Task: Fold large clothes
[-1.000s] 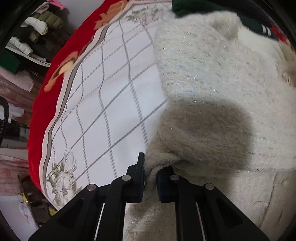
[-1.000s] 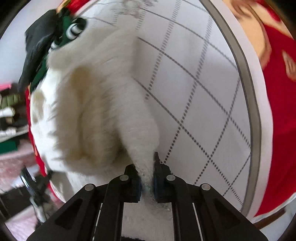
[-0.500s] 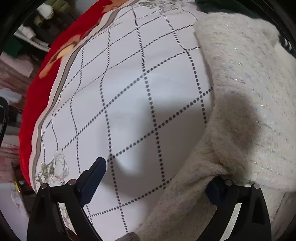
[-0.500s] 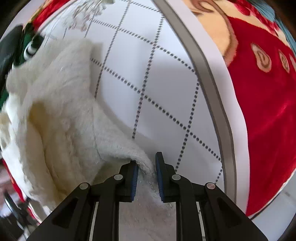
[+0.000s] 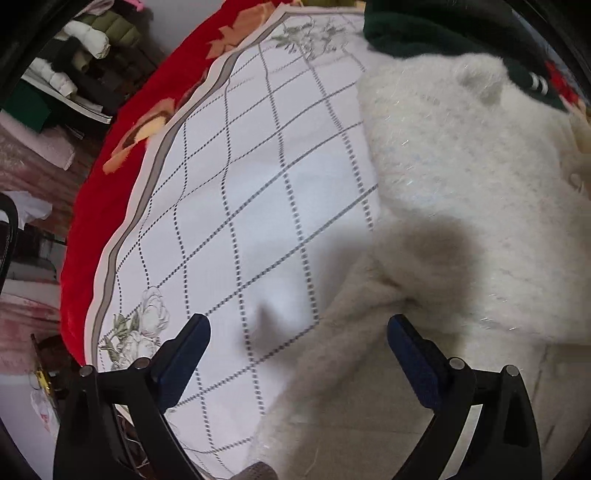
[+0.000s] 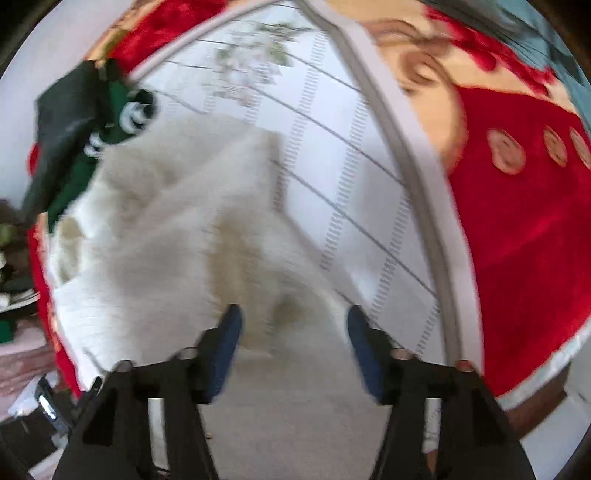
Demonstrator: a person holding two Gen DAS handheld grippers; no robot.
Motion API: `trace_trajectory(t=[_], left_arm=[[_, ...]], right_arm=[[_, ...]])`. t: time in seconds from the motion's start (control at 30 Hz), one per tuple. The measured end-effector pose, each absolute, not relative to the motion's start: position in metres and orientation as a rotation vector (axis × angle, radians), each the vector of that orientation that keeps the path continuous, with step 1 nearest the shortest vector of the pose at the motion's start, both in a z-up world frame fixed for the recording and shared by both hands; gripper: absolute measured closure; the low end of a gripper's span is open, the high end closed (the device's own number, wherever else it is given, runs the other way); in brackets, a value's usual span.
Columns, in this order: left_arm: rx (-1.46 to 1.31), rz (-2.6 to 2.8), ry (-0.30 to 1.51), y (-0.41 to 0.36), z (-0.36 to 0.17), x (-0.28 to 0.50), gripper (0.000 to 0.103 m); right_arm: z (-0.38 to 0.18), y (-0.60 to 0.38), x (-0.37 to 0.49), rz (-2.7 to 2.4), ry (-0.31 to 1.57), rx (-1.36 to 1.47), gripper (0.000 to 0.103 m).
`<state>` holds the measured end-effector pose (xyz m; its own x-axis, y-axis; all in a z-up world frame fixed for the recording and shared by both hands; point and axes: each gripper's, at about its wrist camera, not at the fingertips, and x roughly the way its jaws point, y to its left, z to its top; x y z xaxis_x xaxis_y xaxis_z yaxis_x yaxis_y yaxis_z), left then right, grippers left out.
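A large fluffy cream sweater [image 5: 461,192] lies on a white checked sheet [image 5: 236,206]; one part is folded over the rest. My left gripper [image 5: 299,332] is open and empty above the sweater's left edge. The sweater also shows in the right wrist view [image 6: 177,236], blurred. My right gripper [image 6: 293,325] is open and empty over the sweater's right edge, with the sheet [image 6: 354,177] beyond it.
A red floral blanket [image 5: 122,133] lies under the sheet and shows at the right [image 6: 517,206]. A dark green garment [image 5: 436,29] lies at the far end, also in the right wrist view [image 6: 88,125]. Stacked clothes [image 5: 81,48] sit on shelves at left.
Both grippers have opened and let go of the sweater: the left one first, the right one in the last half second. The sweater now rests on the sheet.
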<state>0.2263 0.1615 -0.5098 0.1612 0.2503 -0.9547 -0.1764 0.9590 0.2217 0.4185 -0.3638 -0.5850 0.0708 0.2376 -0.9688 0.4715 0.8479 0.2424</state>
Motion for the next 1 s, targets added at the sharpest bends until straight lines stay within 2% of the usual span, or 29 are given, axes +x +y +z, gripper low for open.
trace_trajectory(t=[0.13,0.2,0.23,0.37,0.53,0.67,0.77,0.83,0.9,0.93,0.97,1.0], left_arm=[[0.074,0.317,1.354,0.147,-0.506,0.23,0.005],[0.074,0.317,1.347,0.134,-0.503,0.228,0.005],[0.073,0.313,1.347,0.129,-0.502,0.225,0.005],[0.068,0.295,1.331,0.116,-0.493,0.218,0.005],[0.059,0.293,1.304,0.108,-0.481,0.212,0.005],[0.04,0.291,1.288,0.105,-0.478,0.218,0.005],[0.029,0.299,1.27,0.103,-0.477,0.229,0.005],[0.056,0.31,1.261,0.1,-0.478,0.237,0.005],[0.054,0.311,1.263,0.1,-0.478,0.241,0.005],[0.043,0.308,1.256,0.101,-0.475,0.241,0.005],[0.04,0.306,1.25,0.101,-0.472,0.239,0.005],[0.047,0.304,1.245,0.1,-0.469,0.236,0.005]], right_arm=[[-0.61,-0.308,0.403,-0.068,1.514,0.58,0.041],[-0.629,-0.299,0.406,-0.122,1.528,0.47,0.065],[-0.643,-0.297,0.412,-0.155,1.547,0.428,0.084],[-0.627,-0.296,0.418,-0.156,1.503,0.426,0.095],[-0.543,-0.284,0.406,-0.111,1.292,0.417,0.096],[-0.522,-0.281,0.418,-0.112,1.199,0.365,0.096],[-0.561,-0.287,0.438,-0.135,1.271,0.303,0.096],[-0.61,-0.295,0.446,-0.153,1.419,0.245,0.095],[-0.635,-0.308,0.437,-0.143,1.531,0.342,0.093],[-0.636,-0.316,0.427,-0.143,1.534,0.419,0.081],[-0.632,-0.321,0.42,-0.15,1.528,0.445,0.064],[-0.624,-0.327,0.409,-0.161,1.514,0.457,0.056]])
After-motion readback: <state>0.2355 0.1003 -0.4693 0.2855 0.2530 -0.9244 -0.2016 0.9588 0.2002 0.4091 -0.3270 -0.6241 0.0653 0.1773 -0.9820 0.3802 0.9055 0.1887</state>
